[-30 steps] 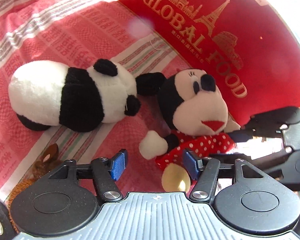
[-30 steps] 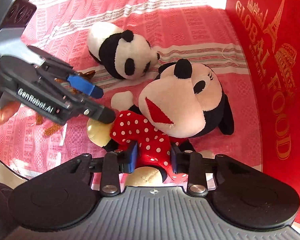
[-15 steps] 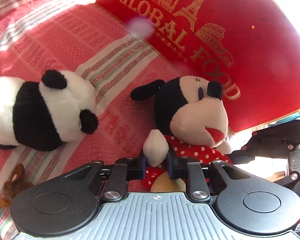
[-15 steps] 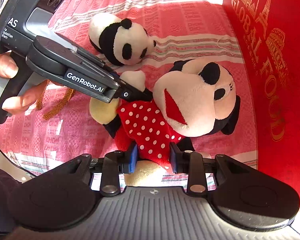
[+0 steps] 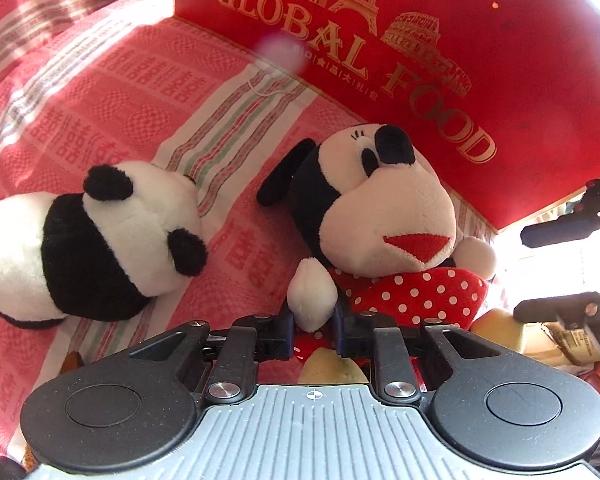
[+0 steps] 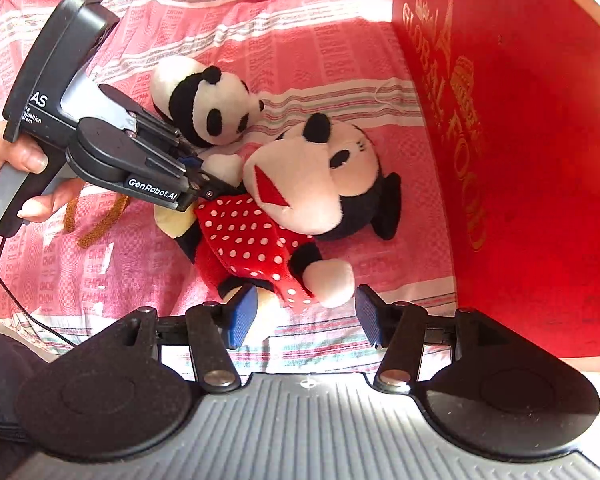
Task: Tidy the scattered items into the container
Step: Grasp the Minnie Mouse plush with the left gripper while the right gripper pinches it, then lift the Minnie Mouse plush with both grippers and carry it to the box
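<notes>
**Two plush toys beside the red box, one pinched by its hand**

Two soft toys are seen on a pink woven cloth (image 6: 340, 40), coarse and patterned, with striped bands. The largest thing, a stiff red box (image 6: 520, 180) with gold lettering, stands upright at three o'clock of the toys in the right wrist view; it is judged to be the container. The mouse plush (image 6: 312, 184), in a red polka-dot dress, lies just beside it and is judged light, squashy and non-slippery; a limb or the body is the best hold. The smaller panda plush (image 6: 204, 108), fuzzy and rounded, lies at ten o'clock of the mouse, touching or nearly so.

The left gripper (image 5: 314, 322) is pressed together on the mouse's white hand. The right gripper (image 6: 304, 312) is opening, its blue ribbed pads clear of the mouse's foot and other hand between them.
</notes>
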A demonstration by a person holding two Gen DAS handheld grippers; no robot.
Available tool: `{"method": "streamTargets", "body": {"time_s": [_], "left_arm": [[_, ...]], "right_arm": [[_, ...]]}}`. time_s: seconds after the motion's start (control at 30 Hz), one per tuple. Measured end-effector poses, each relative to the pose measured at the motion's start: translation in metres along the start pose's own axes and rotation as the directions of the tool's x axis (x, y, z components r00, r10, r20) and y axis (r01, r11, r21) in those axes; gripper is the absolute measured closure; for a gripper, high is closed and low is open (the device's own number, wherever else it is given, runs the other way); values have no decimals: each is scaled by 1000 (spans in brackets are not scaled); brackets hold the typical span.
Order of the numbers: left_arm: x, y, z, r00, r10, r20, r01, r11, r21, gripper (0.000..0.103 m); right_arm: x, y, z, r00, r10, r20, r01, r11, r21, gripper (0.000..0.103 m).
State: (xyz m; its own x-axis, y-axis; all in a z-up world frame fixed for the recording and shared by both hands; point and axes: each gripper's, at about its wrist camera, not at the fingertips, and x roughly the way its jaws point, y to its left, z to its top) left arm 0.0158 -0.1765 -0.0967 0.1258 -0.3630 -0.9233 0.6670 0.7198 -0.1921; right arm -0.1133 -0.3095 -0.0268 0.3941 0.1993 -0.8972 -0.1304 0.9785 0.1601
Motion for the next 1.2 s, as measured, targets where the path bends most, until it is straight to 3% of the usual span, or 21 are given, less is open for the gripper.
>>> {"method": "streamTargets", "body": {"time_s": [0.13, 0.33, 0.4, 0.43, 0.53, 0.57, 0.63, 0.7, 0.73, 0.83, 1.2], "left_arm": [[3, 7, -1, 1000, 0, -8, 0, 1000, -28, 89], [3, 10, -1, 1000, -14, -11, 13, 999, -43, 88], [4, 12, -1, 1000, -25, -14, 24, 998, -52, 81], [4, 12, 0, 999, -31, -13, 30, 998, -53, 68], [9, 11, 2, 1000, 10, -14, -11, 999, -40, 54], [11, 13, 4, 1000, 15, -18, -16, 999, -41, 54], [14, 18, 5, 1000, -5, -29, 3, 998, -68, 58], [13, 17, 6, 999, -19, -26, 17, 997, -72, 72], [12, 13, 5, 1000, 7, -19, -8, 999, -50, 86], [6, 3, 3, 999, 43, -7, -43, 998, -37, 88], [-41, 3, 1, 993, 59, 102, -51, 995, -87, 90]], "right_arm": [[15, -6, 7, 999, -45, -10, 46, 996, 76, 53], [40, -6, 16, 1000, 16, 0, -16, 990, 139, 54], [50, -5, 17, 1000, 29, -3, -28, 988, 154, 65], [53, -4, 17, 999, 45, -1, -44, 986, 163, 73], [55, 8, 20, 999, 33, 13, -35, 992, 119, 77], [54, 11, 22, 999, 27, 18, -29, 994, 105, 77], [54, 13, 24, 1000, 19, 14, -20, 995, 98, 78], [53, 17, 27, 1000, 10, 22, -12, 996, 89, 78], [50, 20, 29, 1000, 3, 28, -6, 997, 77, 79], [40, 30, 35, 999, 4, 47, -6, 999, 41, 80], [5, 50, 57, 989, -40, 142, 47, 998, -44, 80]]}}
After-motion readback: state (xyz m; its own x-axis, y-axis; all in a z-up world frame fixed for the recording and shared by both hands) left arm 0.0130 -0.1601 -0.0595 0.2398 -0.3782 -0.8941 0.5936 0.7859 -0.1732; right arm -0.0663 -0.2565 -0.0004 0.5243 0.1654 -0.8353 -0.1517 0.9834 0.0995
